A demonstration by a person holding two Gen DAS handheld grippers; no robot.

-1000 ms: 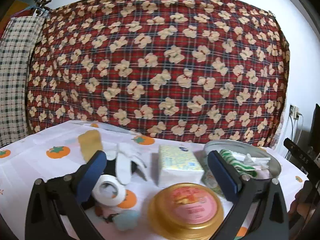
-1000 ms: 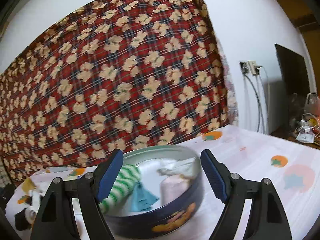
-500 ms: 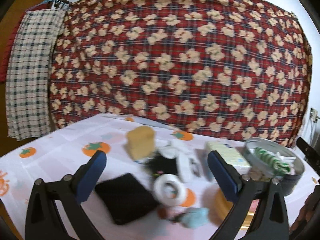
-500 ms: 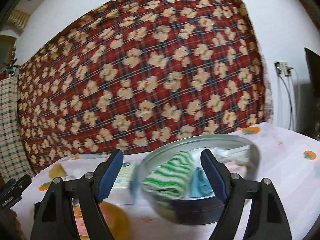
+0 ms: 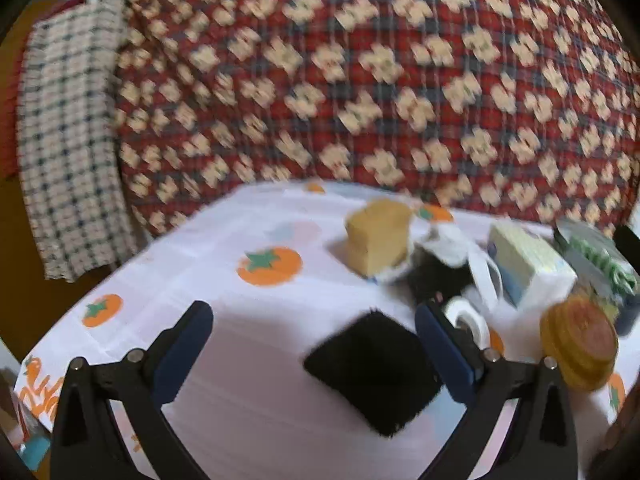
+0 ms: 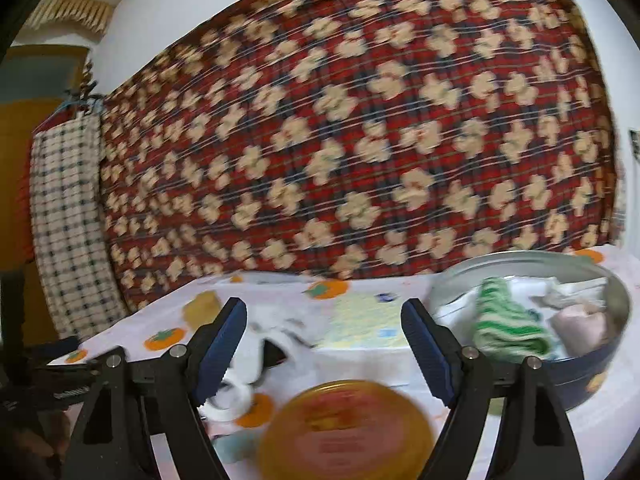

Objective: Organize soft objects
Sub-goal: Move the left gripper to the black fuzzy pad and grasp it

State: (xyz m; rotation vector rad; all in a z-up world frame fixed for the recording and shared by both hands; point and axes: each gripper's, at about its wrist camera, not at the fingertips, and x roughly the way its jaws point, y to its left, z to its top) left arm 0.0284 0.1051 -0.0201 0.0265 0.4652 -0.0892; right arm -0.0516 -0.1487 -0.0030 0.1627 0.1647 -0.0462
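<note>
Only left view shows black pad [image 5: 374, 370] (between open left tongs [image 5: 314, 354]).

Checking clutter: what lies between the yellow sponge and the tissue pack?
In the left wrist view, a white-and-black cloth heap lies between the yellow sponge and the tissue pack.

open cloth at nine o'clock, clutter from twelve to three

ahead of the left gripper [image 5: 314, 334] the tablecloth [image 5: 224, 344] lies bare from nine to eleven o'clock; a black pad [image 5: 374, 370] sits between its jaws, a yellow sponge [image 5: 378, 242] stands at twelve, and a tissue pack [image 5: 528, 266], gold lid [image 5: 578, 348] and round tin [image 6: 580, 372] crowd two to three.
</note>
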